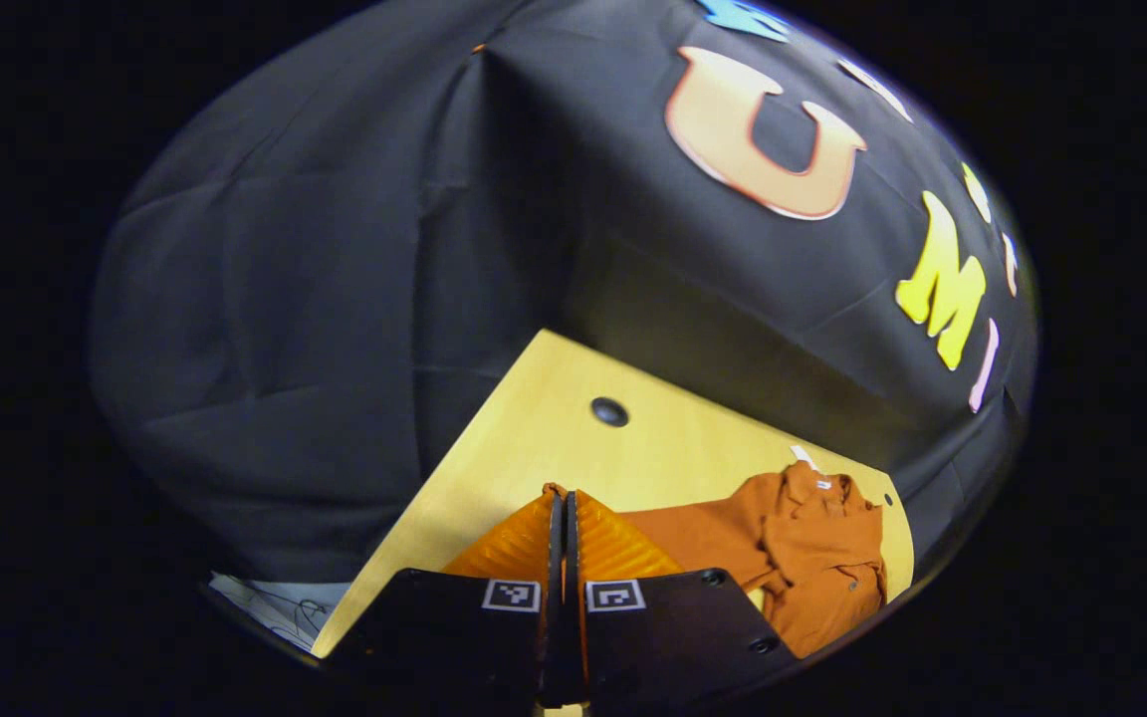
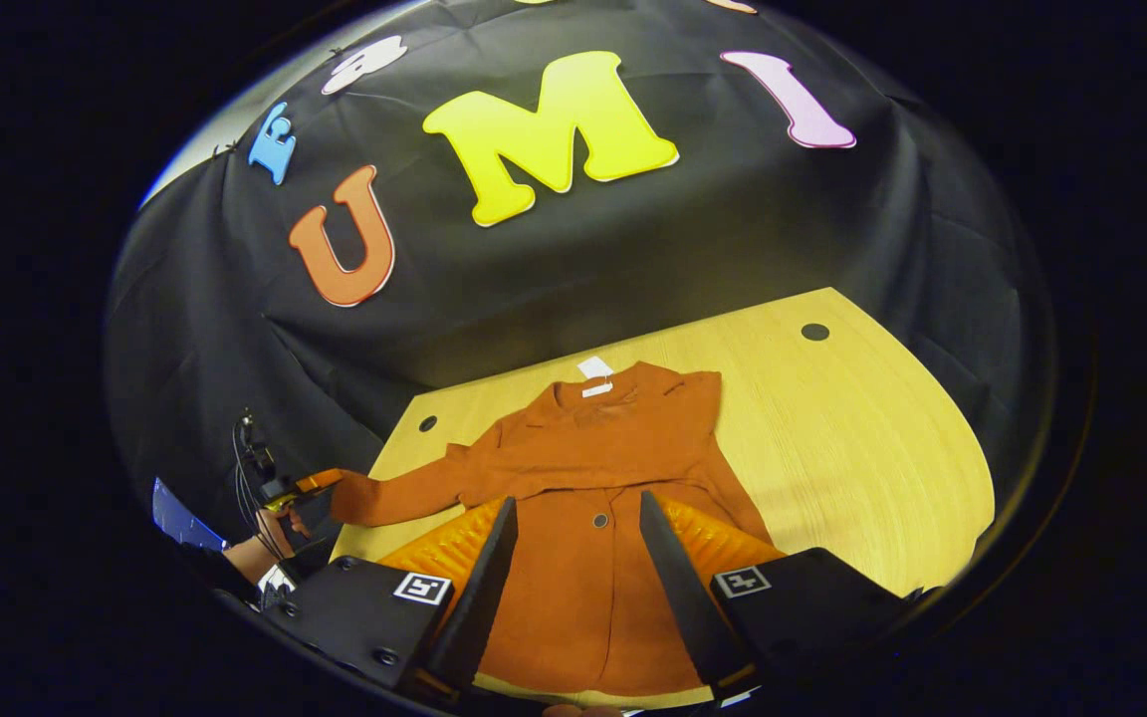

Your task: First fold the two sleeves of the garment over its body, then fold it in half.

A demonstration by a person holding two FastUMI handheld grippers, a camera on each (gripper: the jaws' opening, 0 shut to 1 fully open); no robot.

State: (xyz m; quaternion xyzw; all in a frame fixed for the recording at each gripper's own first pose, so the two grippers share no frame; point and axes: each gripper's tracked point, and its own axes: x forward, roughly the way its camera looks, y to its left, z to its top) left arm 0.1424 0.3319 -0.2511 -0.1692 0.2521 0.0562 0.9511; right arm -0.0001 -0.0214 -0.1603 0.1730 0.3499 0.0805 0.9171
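Rust-orange cloth is what we meet first: the garment (image 2: pixel 593 498) lies flat on the pale wooden table (image 2: pixel 862 448), collar toward the black cloth wall (image 2: pixel 633 259) and hem toward us. In the right gripper view we see a white tag (image 2: pixel 594 369) at the collar, too small for us to read, and a single dark button (image 2: pixel 600 520) on the front below it. One sleeve (image 2: pixel 404 493) runs out from the garment to the table's left edge. The other shoulder side looks already turned in over the body. Two small dark round holes sit in the tabletop, one (image 2: pixel 814 332) well to the right of the garment near the wall, one (image 2: pixel 427 423) just off its left shoulder.

We hold the right gripper (image 2: pixel 573 518) over the garment's lower front with its fingers spread wide and nothing between them; whether they touch the cloth we cannot tell. At the outstretched sleeve's end that same view shows a hand (image 2: pixel 270 543) with the left gripper at the cuff.

From the left gripper view, the left gripper (image 1: pixel 564 518) has its fingers pressed together with a sliver of orange cloth at the tips, and the garment (image 1: pixel 793 543) lies bunched beyond them, a dark hole (image 1: pixel 609 411) in the table (image 1: pixel 534 438) farther off. Square coded markers sit on both grippers' bodies.
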